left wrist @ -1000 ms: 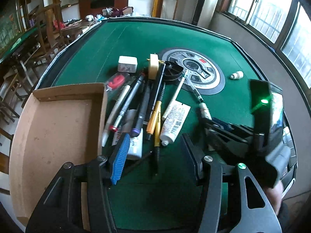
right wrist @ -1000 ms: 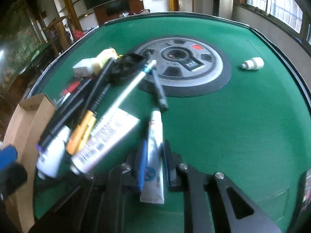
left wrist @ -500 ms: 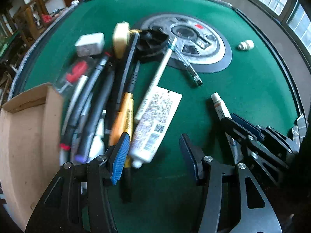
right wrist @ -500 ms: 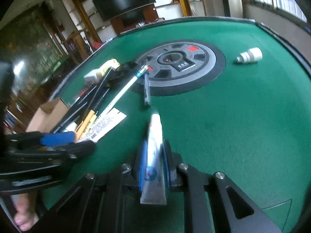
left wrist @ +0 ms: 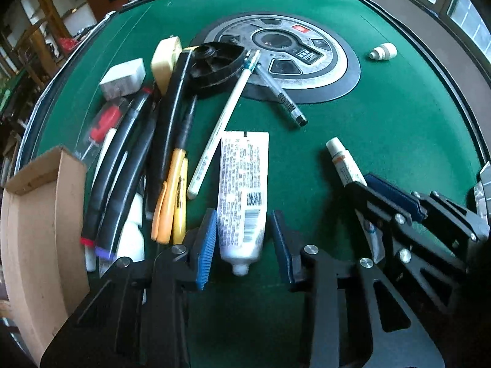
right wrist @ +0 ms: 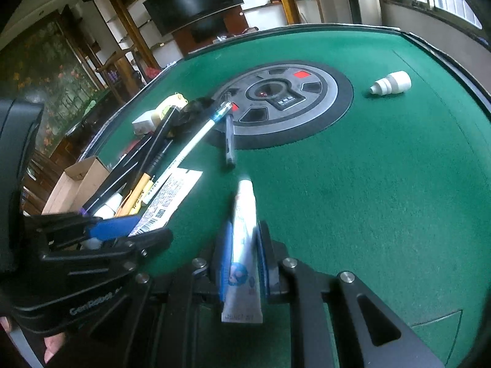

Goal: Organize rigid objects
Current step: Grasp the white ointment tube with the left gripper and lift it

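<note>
Small white ointment tube [right wrist: 244, 242] clenched between right gripper [right wrist: 244, 263] pads, cap end pointing out over green felt table [right wrist: 383, 199]. Left gripper [left wrist: 242, 242] spread wide, straddling cap end of larger white printed tube [left wrist: 242, 196], pads not touching it. Pen and marker pile [left wrist: 147, 159] crowds left side, up against cardboard box [left wrist: 46, 214] at table edge. Open felt right of centre dial [right wrist: 285, 98]; white plastic fitting [right wrist: 391, 83] alone near far right rim.
</note>
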The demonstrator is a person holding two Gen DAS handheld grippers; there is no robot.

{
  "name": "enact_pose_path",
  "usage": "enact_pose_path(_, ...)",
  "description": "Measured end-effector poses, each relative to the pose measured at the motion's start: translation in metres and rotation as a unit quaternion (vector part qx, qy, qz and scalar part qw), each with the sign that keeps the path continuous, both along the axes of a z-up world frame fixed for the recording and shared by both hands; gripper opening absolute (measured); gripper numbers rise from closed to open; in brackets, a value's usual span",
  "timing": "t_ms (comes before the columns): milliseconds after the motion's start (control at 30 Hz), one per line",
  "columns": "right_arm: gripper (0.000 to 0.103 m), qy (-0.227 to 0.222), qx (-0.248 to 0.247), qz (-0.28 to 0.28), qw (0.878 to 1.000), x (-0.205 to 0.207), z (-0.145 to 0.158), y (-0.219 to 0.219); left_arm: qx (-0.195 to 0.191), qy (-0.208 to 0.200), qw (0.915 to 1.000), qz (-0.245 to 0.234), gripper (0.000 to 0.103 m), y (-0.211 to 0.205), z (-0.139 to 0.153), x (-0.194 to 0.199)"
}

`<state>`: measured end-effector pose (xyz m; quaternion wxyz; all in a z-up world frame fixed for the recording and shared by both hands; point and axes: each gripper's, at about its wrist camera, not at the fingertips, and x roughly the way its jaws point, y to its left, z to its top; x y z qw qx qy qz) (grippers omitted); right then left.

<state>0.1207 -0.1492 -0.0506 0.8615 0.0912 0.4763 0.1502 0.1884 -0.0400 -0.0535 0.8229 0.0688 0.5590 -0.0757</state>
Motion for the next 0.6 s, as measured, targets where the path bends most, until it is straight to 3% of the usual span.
enact_pose_path(167,0.015,0.001,0.007,-0.001,1.000,0.001,0.000,-0.002,-0.021,-0.005,0.9997,0.010,0.034,0.006,0.000,0.004)
enact_pose_path(300,0.015,-0.005,0.015,0.003,1.000,-0.001,0.001,-0.002,-0.020,-0.002,0.9996,0.021,0.032,0.013,0.003,-0.019)
enact_pose_path(400,0.015,-0.010,0.015,0.008,1.000,-0.002,0.003,0.001,-0.045,-0.005,0.9980,0.043,0.032,0.020,0.004,-0.037)
enact_pose_path(533,0.015,-0.010,0.009,0.022,1.000,-0.001,0.001,0.007,-0.017,-0.032,0.9987,0.037,0.039,0.015,0.003,-0.037)
enact_pose_path(600,0.015,-0.008,0.015,0.021,1.000,0.000,0.001,0.005,-0.029,-0.041,0.9976,0.048,0.037,0.018,0.002,-0.034)
